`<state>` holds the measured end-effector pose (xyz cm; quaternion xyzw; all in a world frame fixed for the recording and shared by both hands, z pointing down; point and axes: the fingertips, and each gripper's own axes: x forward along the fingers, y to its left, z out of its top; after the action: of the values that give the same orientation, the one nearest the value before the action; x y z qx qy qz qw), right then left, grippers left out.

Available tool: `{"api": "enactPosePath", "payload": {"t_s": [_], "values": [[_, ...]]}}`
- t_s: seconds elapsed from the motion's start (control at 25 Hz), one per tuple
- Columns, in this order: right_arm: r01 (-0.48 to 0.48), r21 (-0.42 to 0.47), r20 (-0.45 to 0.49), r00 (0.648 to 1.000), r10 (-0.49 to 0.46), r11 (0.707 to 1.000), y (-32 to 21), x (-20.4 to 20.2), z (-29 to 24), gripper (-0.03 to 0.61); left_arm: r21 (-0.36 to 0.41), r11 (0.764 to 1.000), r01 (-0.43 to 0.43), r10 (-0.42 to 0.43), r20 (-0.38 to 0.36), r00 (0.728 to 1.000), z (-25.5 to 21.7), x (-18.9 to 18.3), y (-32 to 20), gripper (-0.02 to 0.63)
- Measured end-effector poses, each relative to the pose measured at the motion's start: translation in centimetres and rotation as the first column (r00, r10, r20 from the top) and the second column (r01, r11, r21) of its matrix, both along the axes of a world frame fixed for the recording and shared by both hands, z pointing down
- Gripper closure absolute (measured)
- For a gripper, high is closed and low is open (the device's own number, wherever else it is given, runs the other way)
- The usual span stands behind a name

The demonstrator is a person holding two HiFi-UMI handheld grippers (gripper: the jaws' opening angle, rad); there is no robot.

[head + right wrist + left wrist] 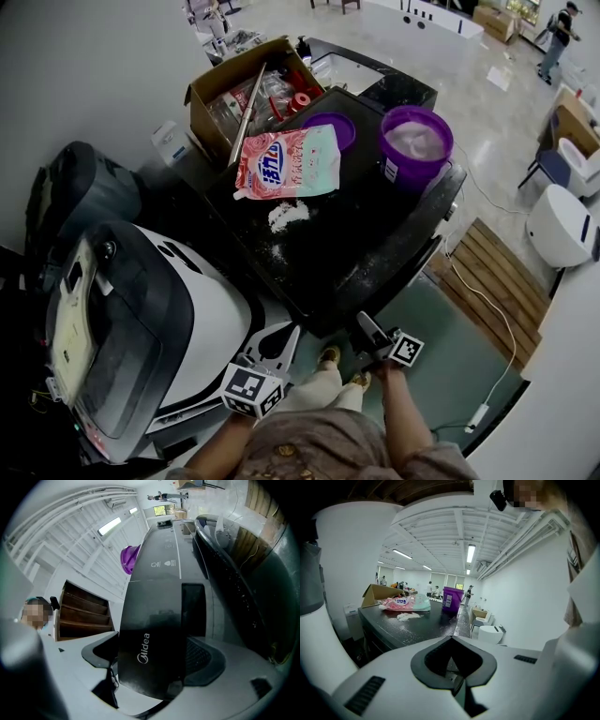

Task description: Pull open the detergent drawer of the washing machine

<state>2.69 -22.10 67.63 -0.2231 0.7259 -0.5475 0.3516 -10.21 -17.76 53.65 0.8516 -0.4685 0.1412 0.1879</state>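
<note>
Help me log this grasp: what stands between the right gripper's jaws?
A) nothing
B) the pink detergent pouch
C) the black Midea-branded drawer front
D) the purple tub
C: in the right gripper view, the right gripper has its jaws closed on the black drawer front bearing the Midea logo.

walls [94, 56] plain white around me | floor [487, 122] pale, glossy | ceiling [440, 531] white, beamed – strip lights [470, 553] lit | wooden slat panel [497, 281] and white rounded seat [562, 225] on my right | green mat [441, 375] underfoot
</note>
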Motion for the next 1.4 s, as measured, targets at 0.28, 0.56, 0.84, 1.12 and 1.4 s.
{"api": "enactPosePath", "payload": {"t_s": [0.28, 0.56, 0.84, 1.12, 1.4], "values": [[-0.007, -0.007, 0.024, 1.000, 0.008, 1.000, -0.1, 0.1, 0.0, 0.182, 0.005, 1.000, -0.007, 0.006, 0.015, 1.000, -0.2, 0.2, 0.0, 0.594], [0.005, -0.031, 0.042, 0.999, -0.004, 1.000, -0.1, 0.3, 0.4, 0.184, 0.010, 1.000, -0.019, 0.018, 0.024, 1.000, -0.2, 0.5, 0.2, 0.594], [0.007, -0.042, 0.048, 0.999, -0.005, 0.999, -0.2, 0.4, 0.4, 0.186, 0.014, 1.000, -0.020, 0.020, 0.033, 0.999, -0.1, 0.6, 0.4, 0.594], [0.013, -0.040, 0.046, 0.999, -0.011, 0.999, 0.4, 0.9, 0.5, 0.186, 0.013, 1.000, -0.025, 0.024, 0.054, 0.998, 0.0, 0.7, 0.5, 0.594], [0.013, -0.045, 0.042, 0.999, -0.011, 0.999, 1.5, 2.0, 0.4, 0.186, 0.016, 0.998, -0.054, 0.054, 0.046, 0.997, -0.1, 2.3, 0.4, 0.594]]}}
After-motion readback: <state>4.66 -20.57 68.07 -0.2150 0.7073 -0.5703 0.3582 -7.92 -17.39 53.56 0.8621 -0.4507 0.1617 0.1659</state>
